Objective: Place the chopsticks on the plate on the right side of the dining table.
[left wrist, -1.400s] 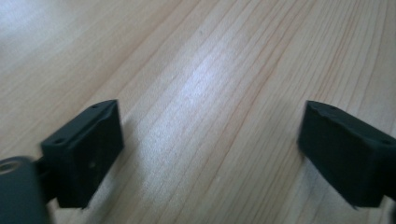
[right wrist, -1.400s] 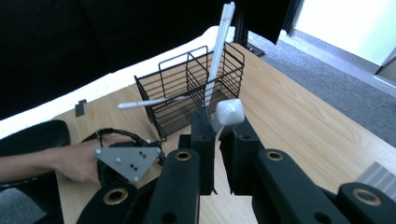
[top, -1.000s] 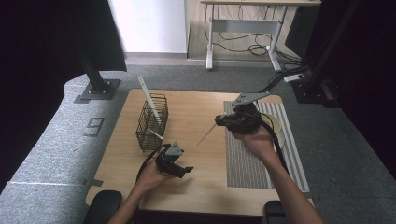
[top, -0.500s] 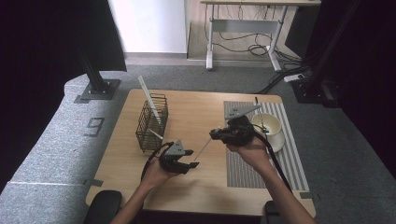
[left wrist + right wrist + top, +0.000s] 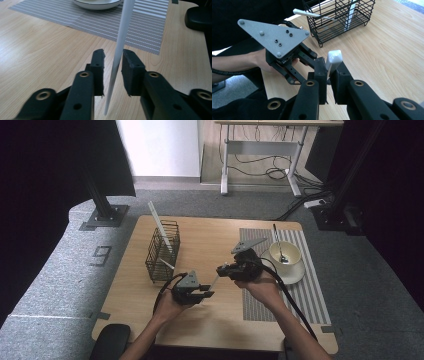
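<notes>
One slim white chopstick (image 5: 119, 47), tapering to a point, spans both grippers.

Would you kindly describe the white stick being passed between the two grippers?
On the wooden table, between the wire basket and the striped mat, the right gripper holds a slim white stick. Unlike the sticks in the basket, it hangs in mid-air, tapering down between the left gripper fingers.

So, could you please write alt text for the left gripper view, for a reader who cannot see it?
A thin white stick stands between the two open black jaws of the left gripper, with a gap on each side. Behind it lie the wooden table, a striped grey placemat and the rim of a white bowl.
</notes>
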Action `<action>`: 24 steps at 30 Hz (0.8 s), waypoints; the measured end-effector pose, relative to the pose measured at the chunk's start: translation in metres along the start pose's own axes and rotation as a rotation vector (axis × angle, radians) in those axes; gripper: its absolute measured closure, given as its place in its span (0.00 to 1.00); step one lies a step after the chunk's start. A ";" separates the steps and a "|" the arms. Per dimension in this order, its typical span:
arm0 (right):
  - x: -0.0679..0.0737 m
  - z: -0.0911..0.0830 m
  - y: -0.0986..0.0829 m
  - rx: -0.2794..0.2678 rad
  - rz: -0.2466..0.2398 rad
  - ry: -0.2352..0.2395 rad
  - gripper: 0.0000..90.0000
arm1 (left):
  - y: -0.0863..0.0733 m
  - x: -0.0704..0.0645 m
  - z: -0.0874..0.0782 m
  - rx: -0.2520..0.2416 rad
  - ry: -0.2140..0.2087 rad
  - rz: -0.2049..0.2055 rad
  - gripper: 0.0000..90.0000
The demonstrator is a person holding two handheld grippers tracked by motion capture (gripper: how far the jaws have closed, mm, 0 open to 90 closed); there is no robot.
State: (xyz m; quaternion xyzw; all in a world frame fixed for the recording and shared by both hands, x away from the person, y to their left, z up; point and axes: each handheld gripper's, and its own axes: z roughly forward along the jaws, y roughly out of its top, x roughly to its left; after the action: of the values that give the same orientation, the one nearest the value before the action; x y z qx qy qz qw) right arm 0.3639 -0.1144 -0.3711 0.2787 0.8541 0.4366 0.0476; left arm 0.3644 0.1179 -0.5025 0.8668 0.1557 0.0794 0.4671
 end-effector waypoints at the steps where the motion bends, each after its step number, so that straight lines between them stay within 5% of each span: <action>1: 0.000 0.000 0.000 0.000 0.002 0.002 0.92 | 0.000 -0.001 0.000 -0.002 -0.001 0.008 0.84; 4: 0.000 0.001 0.000 -0.001 0.005 0.004 0.92 | 0.000 -0.001 0.000 -0.010 -0.005 0.012 0.93; 10: -0.002 0.003 0.001 -0.018 0.020 0.015 0.91 | 0.000 -0.003 -0.001 -0.015 -0.023 0.033 0.95; 13: 0.000 0.004 0.001 -0.025 -0.005 -0.042 0.77 | 0.001 -0.003 -0.001 -0.005 -0.028 0.028 0.95; 15: 0.001 0.006 0.001 -0.036 -0.019 -0.126 0.55 | 0.001 -0.003 -0.001 0.013 -0.028 0.023 0.95; 17: 0.002 0.008 0.001 -0.036 -0.024 -0.152 0.49 | 0.001 -0.004 0.000 0.026 -0.031 0.021 0.95; 21: 0.004 0.016 0.000 -0.021 -0.074 -0.290 0.33 | 0.002 -0.005 0.002 0.046 -0.039 0.023 0.95; 24: 0.004 0.017 -0.001 -0.015 -0.080 -0.321 0.30 | 0.002 -0.006 0.002 0.048 -0.038 0.023 0.95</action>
State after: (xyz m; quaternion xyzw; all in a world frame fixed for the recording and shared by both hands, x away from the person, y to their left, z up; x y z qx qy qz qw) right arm 0.3657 -0.1001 -0.3818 0.3101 0.8426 0.3907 0.2029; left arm 0.3600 0.1137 -0.5021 0.8807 0.1386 0.0648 0.4482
